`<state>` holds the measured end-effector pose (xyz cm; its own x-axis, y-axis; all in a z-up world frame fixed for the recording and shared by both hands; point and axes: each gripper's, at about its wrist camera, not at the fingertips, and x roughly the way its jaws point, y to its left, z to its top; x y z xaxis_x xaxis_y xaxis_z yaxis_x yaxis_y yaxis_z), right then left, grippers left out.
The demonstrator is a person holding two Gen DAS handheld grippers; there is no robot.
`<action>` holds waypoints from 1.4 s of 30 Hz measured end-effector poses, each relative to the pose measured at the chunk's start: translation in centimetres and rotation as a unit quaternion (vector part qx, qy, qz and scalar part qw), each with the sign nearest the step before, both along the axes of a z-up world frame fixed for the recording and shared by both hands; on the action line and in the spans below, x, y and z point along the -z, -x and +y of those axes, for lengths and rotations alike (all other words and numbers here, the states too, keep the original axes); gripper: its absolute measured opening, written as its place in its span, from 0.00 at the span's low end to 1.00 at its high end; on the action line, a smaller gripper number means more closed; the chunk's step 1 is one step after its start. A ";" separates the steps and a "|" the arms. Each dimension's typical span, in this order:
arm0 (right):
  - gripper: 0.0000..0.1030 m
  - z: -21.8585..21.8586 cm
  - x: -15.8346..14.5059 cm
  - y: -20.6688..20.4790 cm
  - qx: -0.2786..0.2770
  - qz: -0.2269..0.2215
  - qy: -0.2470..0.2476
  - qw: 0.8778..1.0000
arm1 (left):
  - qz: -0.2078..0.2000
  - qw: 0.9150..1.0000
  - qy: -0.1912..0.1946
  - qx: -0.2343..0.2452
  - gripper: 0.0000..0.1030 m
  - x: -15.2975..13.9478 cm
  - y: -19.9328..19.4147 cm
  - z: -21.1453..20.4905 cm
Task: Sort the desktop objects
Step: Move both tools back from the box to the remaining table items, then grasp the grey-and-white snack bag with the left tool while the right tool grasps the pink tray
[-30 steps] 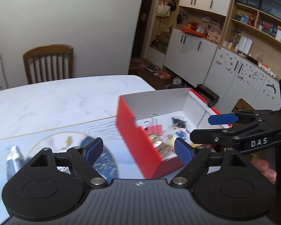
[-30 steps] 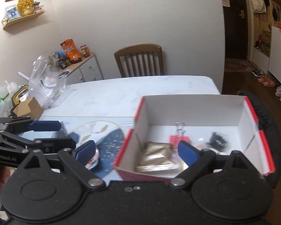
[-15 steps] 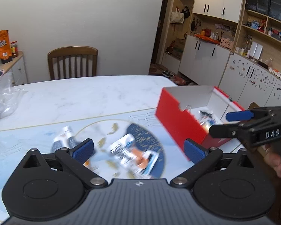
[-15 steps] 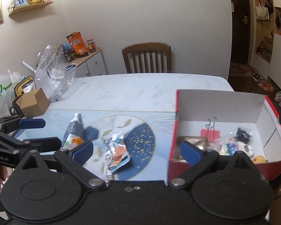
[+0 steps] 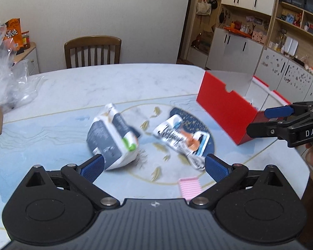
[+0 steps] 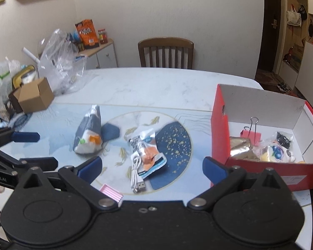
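Between picks: left gripper (image 5: 153, 165) fingers spread empty, right gripper (image 6: 152, 166) fingers opening empty; next, grab the cable packet (image 6: 147, 155) for the red box (image 6: 219, 129).

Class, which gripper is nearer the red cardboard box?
Right. The right gripper hovers just beside the red cardboard box; the left gripper is farther off, over the grey-and-white pouch.

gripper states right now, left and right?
Left gripper: open, nothing between the fingers.
Right gripper: jaws opening, nothing held; the cable packet lies on the mat below.
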<state>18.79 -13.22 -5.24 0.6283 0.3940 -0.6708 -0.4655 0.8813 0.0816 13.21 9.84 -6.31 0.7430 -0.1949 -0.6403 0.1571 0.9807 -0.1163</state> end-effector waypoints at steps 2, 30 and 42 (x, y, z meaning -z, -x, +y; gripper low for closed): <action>1.00 0.7 0.5 0.0 0.003 0.002 0.006 1.000 | 0.001 1.000 -0.006 0.001 1.00 0.4 -0.1 0.3; 0.89 9.0 9.4 2.4 -0.044 0.058 0.065 0.995 | 0.004 0.997 -0.070 -0.021 0.99 3.6 -7.7 1.0; 0.77 9.9 10.4 1.8 -0.048 0.053 0.069 0.995 | 0.016 0.995 -0.091 -0.020 0.89 4.7 -8.8 0.3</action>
